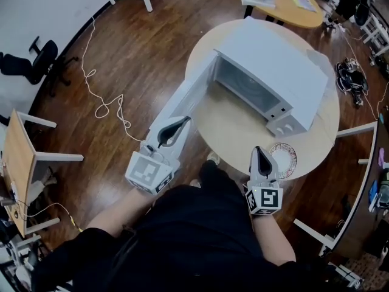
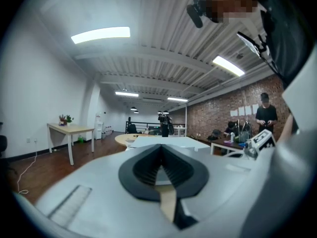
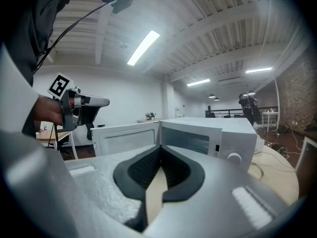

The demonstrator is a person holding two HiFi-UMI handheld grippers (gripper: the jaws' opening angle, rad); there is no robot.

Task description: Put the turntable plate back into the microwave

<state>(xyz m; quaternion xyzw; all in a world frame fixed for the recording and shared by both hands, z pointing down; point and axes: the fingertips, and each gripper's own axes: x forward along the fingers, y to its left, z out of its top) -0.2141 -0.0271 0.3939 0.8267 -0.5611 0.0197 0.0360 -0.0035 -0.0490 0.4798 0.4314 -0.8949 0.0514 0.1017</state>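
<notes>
A white microwave [image 1: 273,66] stands on the round table [image 1: 237,132] with its door [image 1: 188,99] swung wide open to the left. The turntable plate [image 1: 284,159], with a patterned rim, lies flat at the table's near edge, in front of the microwave. My right gripper [image 1: 259,149] is shut and empty, its tips just left of the plate. It faces the open cavity [image 3: 195,140]. My left gripper [image 1: 185,120] is shut with nothing in it, close to the door's outer end. It also shows in the right gripper view [image 3: 79,108].
A white cable [image 1: 100,96] loops over the wooden floor at the left. An office chair [image 1: 30,59] and a wooden desk [image 1: 18,163] stand further left. Another round table [image 1: 273,2] is behind. A person [image 2: 266,115] stands at the far brick wall.
</notes>
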